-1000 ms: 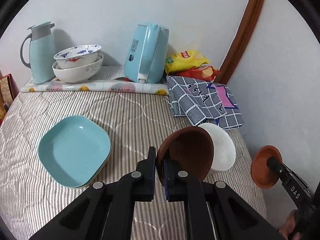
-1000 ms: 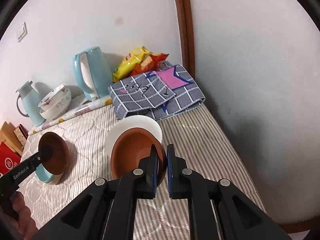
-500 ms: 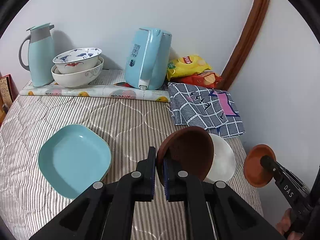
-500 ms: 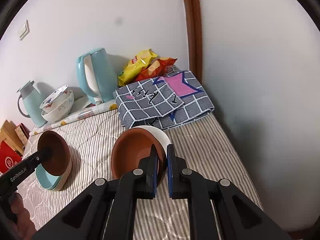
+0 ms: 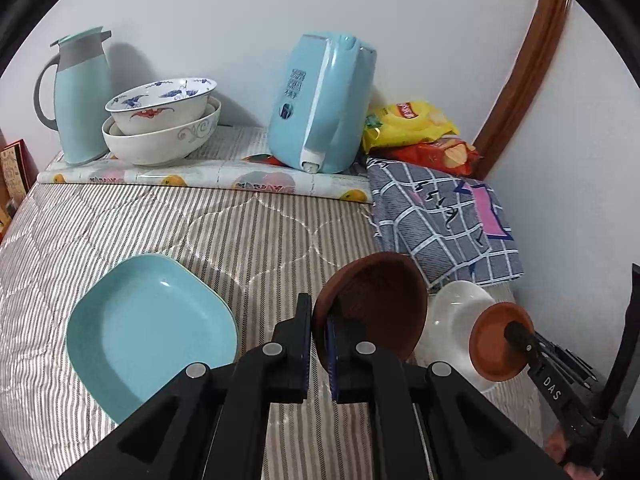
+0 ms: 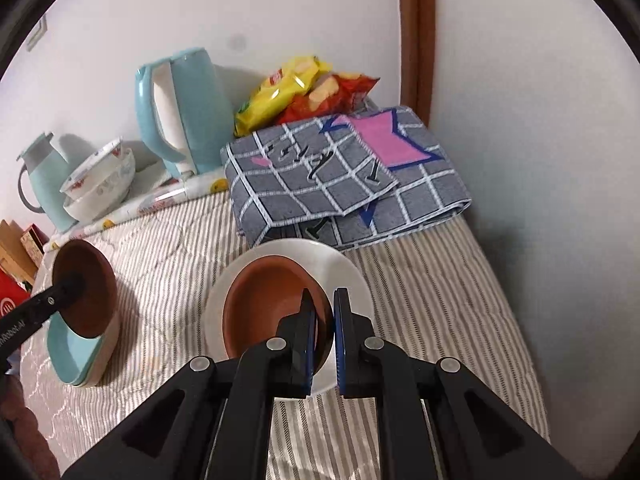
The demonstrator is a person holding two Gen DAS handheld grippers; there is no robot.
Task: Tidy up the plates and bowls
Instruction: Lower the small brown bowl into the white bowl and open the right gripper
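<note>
Both grippers (image 5: 319,334) (image 6: 324,332) moved nearer 1 white plate (image 6: 344,268), each clamping 1 of 2 brown bowls (image 5: 380,300) (image 6: 264,304).

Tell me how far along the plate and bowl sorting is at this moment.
Looks done: two patterned bowls nested by the wall, teal plates stacked on the striped cover. In hand: the left claw is shut on one brown bowl's rim near the teal stack; the right claw is shut on another brown bowl over the white plate. Left: set both brown bowls down.
</note>
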